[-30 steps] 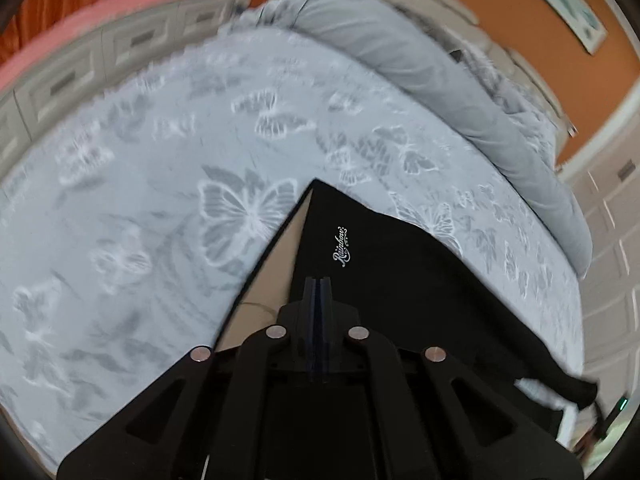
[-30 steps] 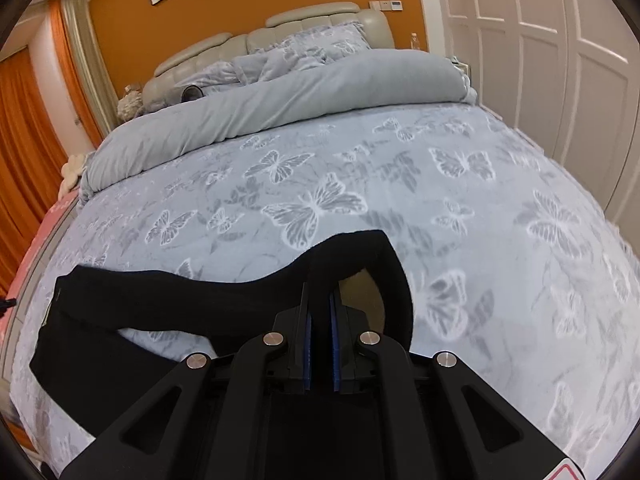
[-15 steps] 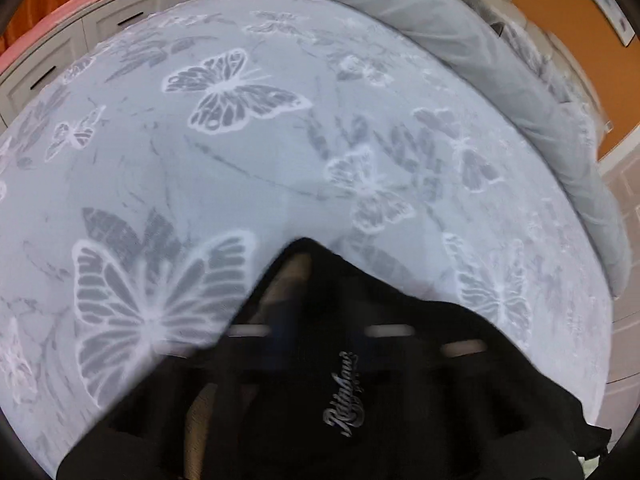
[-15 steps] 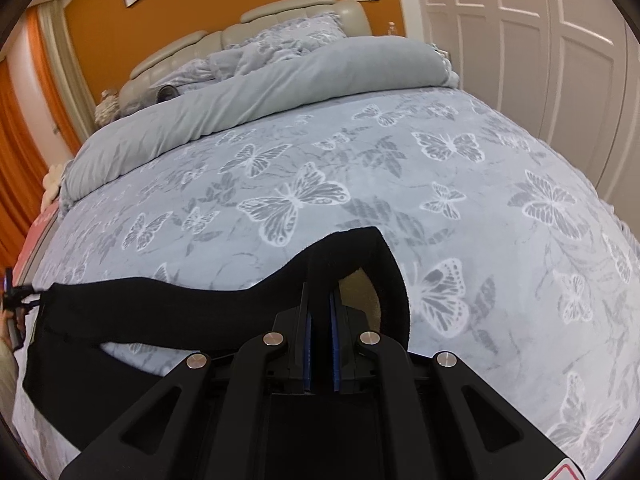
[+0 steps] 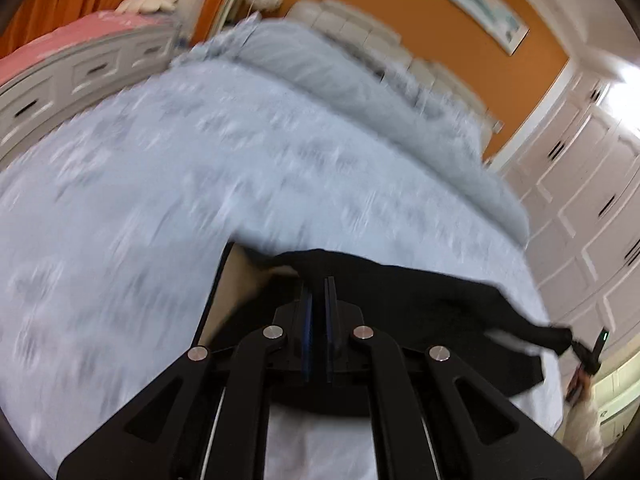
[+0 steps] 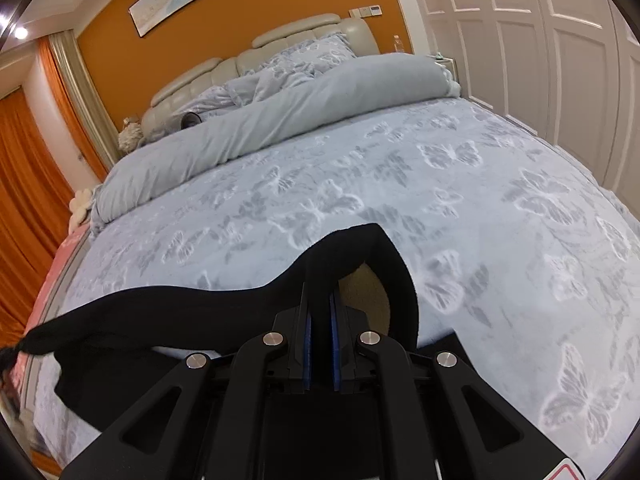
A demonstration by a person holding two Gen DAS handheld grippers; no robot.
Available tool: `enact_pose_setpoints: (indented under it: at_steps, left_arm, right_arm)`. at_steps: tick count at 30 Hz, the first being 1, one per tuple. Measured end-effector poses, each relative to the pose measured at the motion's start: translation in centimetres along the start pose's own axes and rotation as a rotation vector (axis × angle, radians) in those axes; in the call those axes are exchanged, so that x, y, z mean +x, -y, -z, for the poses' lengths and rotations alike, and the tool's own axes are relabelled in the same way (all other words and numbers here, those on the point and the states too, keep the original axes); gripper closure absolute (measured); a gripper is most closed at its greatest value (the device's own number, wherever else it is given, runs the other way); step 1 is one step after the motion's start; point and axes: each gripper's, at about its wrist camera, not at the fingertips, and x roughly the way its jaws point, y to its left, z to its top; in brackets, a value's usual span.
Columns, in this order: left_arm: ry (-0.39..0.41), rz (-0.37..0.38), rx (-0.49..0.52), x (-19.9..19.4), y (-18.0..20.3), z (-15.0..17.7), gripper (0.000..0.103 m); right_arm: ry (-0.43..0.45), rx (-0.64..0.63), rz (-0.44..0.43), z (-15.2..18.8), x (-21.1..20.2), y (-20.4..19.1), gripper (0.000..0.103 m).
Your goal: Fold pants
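Pants (image 5: 400, 304), black and soft, are stretching across the lower middle of the left wrist view, and the left gripper (image 5: 319, 300) is pinching their cloth, jaws nearly together with fabric between the blue pads. A tan lining is showing at the open edge left of centre. Cloth this limp is sagging wherever nothing is supporting it, so I judge it light, floppy and grippy enough, best taken at the thick waistband or a hem. At the far right edge the right gripper (image 5: 586, 354) is pulling the other end taut. Everything is smearing with blur here: the bedspread (image 5: 160, 200), pale blue-grey, is filling the frame, a rolled grey duvet (image 5: 360, 92) is lying across the upper middle, white drawers (image 5: 80, 76) are sitting upper left.

Over to the right wrist view, much sharper. Its claw (image 6: 320, 312) is clamping narrow on a raised fold of the waistband (image 6: 372, 248), which is arching up at centre, while the rest is trailing off to the lower left. Butterfly-print bedspread is looking soft and yielding, fine for laying cloth flat. An orange wall (image 6: 224, 36) and white wardrobe doors (image 6: 520, 40) are closing off the room behind.
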Motion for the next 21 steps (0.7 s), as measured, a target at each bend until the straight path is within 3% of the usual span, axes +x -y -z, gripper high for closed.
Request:
enact_pose_setpoints:
  at_steps: [4,6,7,8,9,10,11,13,17,19,21]
  left_arm:
    - [-0.148,-0.130,-0.077,2.9,-3.4,5.5,0.092]
    - [-0.153,-0.181,-0.155,3.9,-4.8,7.1,0.092]
    - [-0.133,-0.180,-0.194,3.8,-5.1,7.8,0.093]
    - [-0.106,-0.158,-0.230,3.3,-5.2,8.1,0.092]
    - [-0.090,-0.139,-0.250,3.0,-5.1,8.3,0.090]
    - [-0.062,-0.101,-0.292,2.2,-5.0,8.6,0.080]
    - [-0.044,-0.069,-0.320,1.6,-4.8,8.7,0.066]
    - [-0.022,-0.034,-0.366,1.1,-4.1,9.1,0.048]
    - [-0.039,0.017,-0.475,2.7,-3.3,9.7,0.047]
    - [-0.053,0.066,-0.525,3.6,-3.2,10.4,0.047]
    - [-0.087,0.064,-0.541,5.2,-2.6,10.3,0.047]
  right_arm:
    - [-0.105,0.023,0.055,3.6,2.1,3.0,0.091]
    - [-0.135,0.041,0.083,5.2,2.1,4.1,0.089]
    - [-0.132,0.055,0.081,5.7,1.5,4.6,0.082]
    - [-0.118,0.066,0.083,6.1,0.6,5.1,0.078]
    - [-0.090,0.075,0.090,6.6,-1.0,5.6,0.067]
    - [-0.072,0.078,0.106,6.9,-2.2,5.9,0.056]
    - [-0.043,0.076,0.130,7.4,-4.1,6.2,0.052]
    - [0.004,0.095,0.099,8.5,-6.8,6.6,0.050]
    - [0.048,0.173,-0.014,11.0,-10.2,6.4,0.048]
    - [0.038,0.193,-0.082,11.7,-10.2,5.6,0.044]
    - [0.018,0.224,-0.152,11.5,-9.1,5.0,0.044]
